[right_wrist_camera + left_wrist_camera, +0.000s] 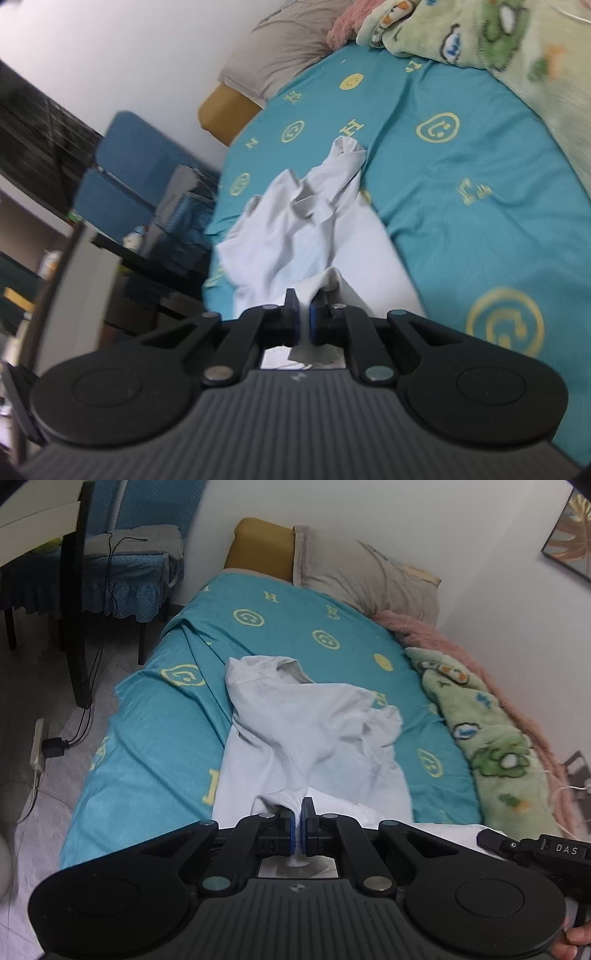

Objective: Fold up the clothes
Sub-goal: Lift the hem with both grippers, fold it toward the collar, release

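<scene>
On the bed, over the teal sheet [155, 716] with its yellow smiley faces, I see the white shirt [306, 731] lying crumpled, its collar end pointing toward the grey pillow [362, 572] at the head. My left gripper [299, 812] is clamped shut on a bunched fold of the shirt's near edge; cloth is squeezed between the blue pads and pokes out behind them. My right gripper [303, 314] pinches another part of that near edge the same way, with a tongue of white fabric running through the narrow gap between its fingers. In the right wrist view the shirt [295, 229] stretches away from the gripper toward a twisted sleeve. A green cartoon blanket [495, 738] lies along the wall side, just beside a pink fuzzy one [417, 627]. A blue covered chair [125, 572] stands beyond the bed's left edge.
</scene>
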### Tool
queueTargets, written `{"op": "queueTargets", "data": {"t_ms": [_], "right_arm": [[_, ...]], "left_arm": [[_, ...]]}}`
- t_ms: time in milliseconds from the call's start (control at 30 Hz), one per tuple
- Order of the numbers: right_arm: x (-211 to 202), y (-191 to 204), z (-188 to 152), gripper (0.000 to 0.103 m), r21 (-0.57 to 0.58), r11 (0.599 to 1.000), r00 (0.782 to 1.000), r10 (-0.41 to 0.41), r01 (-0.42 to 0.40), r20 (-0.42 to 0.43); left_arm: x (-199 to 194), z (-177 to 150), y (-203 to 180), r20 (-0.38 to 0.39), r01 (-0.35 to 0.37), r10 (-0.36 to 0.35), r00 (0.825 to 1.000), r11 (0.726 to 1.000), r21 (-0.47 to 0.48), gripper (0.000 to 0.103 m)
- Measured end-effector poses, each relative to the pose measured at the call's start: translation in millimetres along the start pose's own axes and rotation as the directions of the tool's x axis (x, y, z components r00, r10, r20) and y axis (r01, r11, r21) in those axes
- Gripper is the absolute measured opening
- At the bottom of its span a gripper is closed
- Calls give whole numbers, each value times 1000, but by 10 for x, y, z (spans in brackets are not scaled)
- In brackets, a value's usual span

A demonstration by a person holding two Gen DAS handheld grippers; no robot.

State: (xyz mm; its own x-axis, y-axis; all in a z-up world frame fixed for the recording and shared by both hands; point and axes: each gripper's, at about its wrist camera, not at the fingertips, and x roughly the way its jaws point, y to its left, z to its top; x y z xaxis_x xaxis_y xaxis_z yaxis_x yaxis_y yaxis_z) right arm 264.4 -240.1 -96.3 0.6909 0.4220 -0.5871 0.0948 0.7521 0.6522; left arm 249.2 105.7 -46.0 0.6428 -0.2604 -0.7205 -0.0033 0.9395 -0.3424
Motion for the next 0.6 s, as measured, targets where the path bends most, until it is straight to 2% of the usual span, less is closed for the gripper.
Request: {"op": "queueTargets", "data": {"t_ms": [133,267,333,433,467,500,533,567,600], "right_arm": [[482,-138,25,10,-64,997,997,-56,53,-43],[946,-277,25,10,-127,986,990,-115,104,-87],[1079,-351,-24,10,-157,981,986,-134,118,-101],[1071,-292,-59,11,-198,971,983,-156,136,-93],[1059,-261,-64,11,-211,967,982,-164,143,-89],[1032,-225,-69,12,-222,964,982,-170,148,-83],[975,-179,-72,14,-230,961,983,-171,150,-71],[914,-131,-75,17,-239,959,984,-170,151,-59],[848,-78,-79,38,-248,957,985,-165,149,-44]], "left_arm": [[585,53,115,-21,-33,33,999,999,6,3],[1025,-38,255,-68,-75,75,995,997,2,4],[1152,-103,281,-86,-84,85,993,996,15,5],[1177,-168,272,-80,-98,101,992,995,35,9],[1152,-181,255,-75,-105,108,991,993,46,17],[1113,-192,232,-69,-112,116,991,992,61,31],[1058,-199,200,-60,-117,122,991,990,76,39],[980,-211,152,-43,-124,128,991,988,93,52],[894,-231,101,-22,-135,138,990,984,113,60]]}}
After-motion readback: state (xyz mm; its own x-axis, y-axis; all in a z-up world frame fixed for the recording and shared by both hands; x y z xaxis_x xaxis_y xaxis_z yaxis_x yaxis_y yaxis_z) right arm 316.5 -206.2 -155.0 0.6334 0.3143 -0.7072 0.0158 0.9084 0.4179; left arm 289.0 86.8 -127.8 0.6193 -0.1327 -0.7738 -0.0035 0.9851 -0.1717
